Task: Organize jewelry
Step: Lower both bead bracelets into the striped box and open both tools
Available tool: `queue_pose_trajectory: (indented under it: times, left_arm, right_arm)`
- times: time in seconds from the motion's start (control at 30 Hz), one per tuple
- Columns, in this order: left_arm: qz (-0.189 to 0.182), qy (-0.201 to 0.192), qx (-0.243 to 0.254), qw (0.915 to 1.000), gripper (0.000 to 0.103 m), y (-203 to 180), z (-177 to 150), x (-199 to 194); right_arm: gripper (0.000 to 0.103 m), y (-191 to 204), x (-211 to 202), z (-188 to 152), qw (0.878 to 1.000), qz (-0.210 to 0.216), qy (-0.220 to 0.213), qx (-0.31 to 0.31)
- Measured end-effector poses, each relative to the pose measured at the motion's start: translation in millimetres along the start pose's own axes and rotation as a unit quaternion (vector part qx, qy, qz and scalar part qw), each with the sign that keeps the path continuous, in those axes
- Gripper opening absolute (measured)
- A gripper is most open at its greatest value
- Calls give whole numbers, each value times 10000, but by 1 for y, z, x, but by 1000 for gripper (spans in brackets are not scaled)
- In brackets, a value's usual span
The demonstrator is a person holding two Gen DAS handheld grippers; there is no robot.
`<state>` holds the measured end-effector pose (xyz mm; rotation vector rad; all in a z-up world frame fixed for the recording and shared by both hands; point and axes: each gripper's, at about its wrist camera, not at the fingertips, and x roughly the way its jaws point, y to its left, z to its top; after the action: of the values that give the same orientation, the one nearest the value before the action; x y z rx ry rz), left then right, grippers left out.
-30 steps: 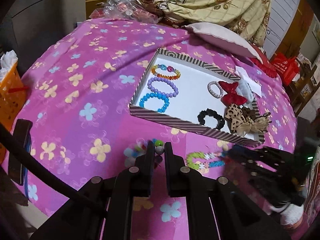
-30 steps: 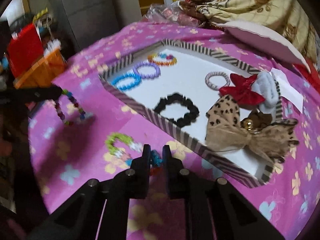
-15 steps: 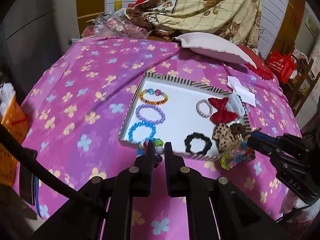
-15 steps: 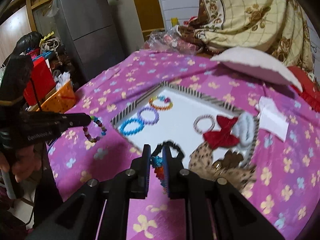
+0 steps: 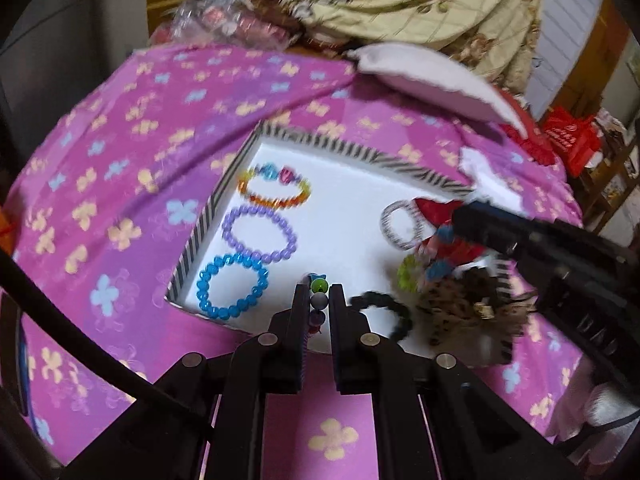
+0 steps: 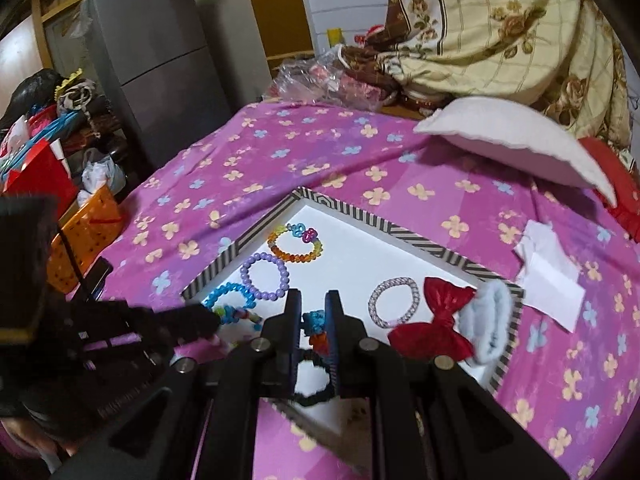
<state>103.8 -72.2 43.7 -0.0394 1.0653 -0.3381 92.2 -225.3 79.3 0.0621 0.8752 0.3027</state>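
Bed with pink flowered sheet [image 6: 304,148]; on it one shallow white tray with striped rim [image 5: 208,216].

Left gripper [image 5: 319,300]: jaws nearly together, pinching one beaded bracelet [image 5: 319,286] (green, grey and dark beads show between the tips). It hangs over the tray's near edge.

Right gripper [image 6: 313,314]: jaws nearly together, pinching one multicoloured bracelet [image 6: 315,322] of blue and orange-red pieces; in the left view this piece dangles above the tray's right half, over the bows.

Lying in tray, counted:
- Three bead bracelets in a column along the left side: rainbow [image 5: 274,188], purple [image 5: 260,236], blue [image 5: 232,286].
- One pale spiral hair tie [image 6: 394,302].
- One black scrunchie [image 5: 384,312], near front edge.
- One red bow [image 6: 436,320].
- One leopard-print bow [image 5: 456,304].
- One pale blue fluffy piece [image 6: 492,324] against the right rim.

Off tray: one white pillow [image 6: 512,140] and one white paper [image 6: 548,276] on the sheet; patterned quilt [image 6: 500,28] heaped behind.
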Motion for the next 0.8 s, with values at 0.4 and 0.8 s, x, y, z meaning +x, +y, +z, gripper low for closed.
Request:
queue_pose_trajectory:
  times: [0.4,0.8]
  left_arm:
    - [410,348,-152,9984,14,30,-7,45]
    - [391,286,-26,9988,14,19,-10,55]
  right_arm:
    - [12,-25,86,35,9983,-416,342,218]
    - [22,-52,135,33,9931,-328,573,967]
